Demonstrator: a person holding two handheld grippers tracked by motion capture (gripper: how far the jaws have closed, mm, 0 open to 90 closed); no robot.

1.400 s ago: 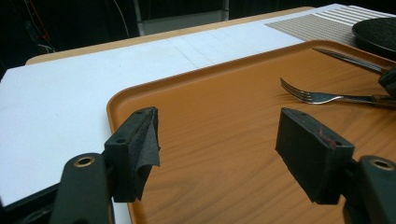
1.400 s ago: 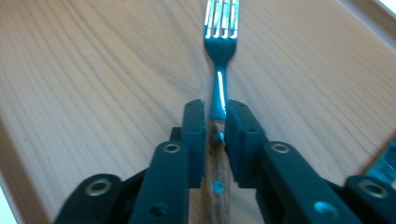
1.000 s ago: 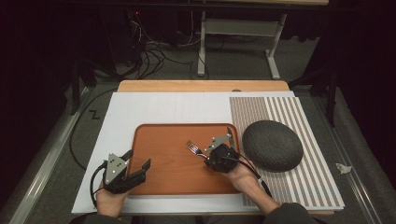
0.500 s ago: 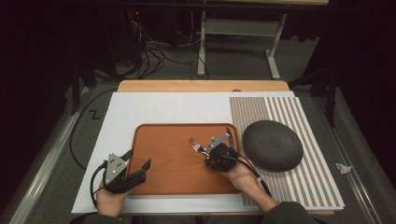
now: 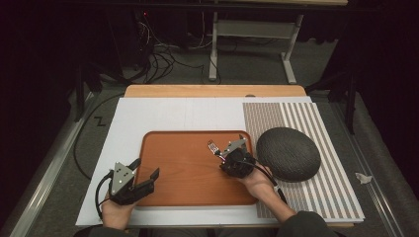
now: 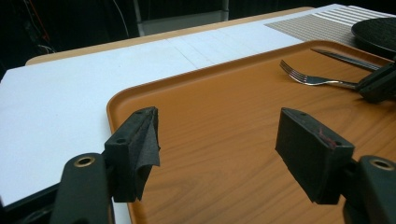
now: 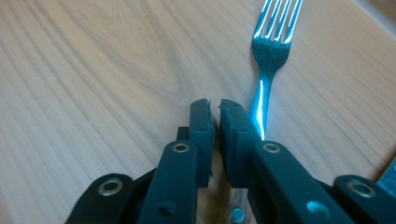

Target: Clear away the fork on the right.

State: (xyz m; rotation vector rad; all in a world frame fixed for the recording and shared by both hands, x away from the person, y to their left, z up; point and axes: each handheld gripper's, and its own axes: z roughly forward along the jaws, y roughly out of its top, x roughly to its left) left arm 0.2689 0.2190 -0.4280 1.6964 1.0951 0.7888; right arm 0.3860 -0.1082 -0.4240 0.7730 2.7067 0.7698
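A metal fork [image 5: 213,146] lies on the brown wooden tray [image 5: 183,190], tines toward the far side. My right gripper [image 5: 221,155] is low over its handle. In the right gripper view the jaws [image 7: 215,109] are nearly together with nothing between the pads. The fork [image 7: 268,51] runs along and under the right jaw. My left gripper [image 5: 146,168] rests at the tray's near-left corner. Its jaws [image 6: 219,140] are wide open and hold nothing. From the left gripper view I see the fork [image 6: 306,77] leading to the right gripper [image 6: 378,84], with a knife [image 6: 348,58] beyond.
A dark textured oval dome [image 5: 288,153] sits on a striped mat [image 5: 296,116] just right of the tray. A white board [image 5: 163,116] covers the wooden table [image 5: 212,91]. A floor with cables and a stand's legs lies behind.
The right gripper and the fork have shifted slightly toward the tray's far side. The left gripper has stayed put.
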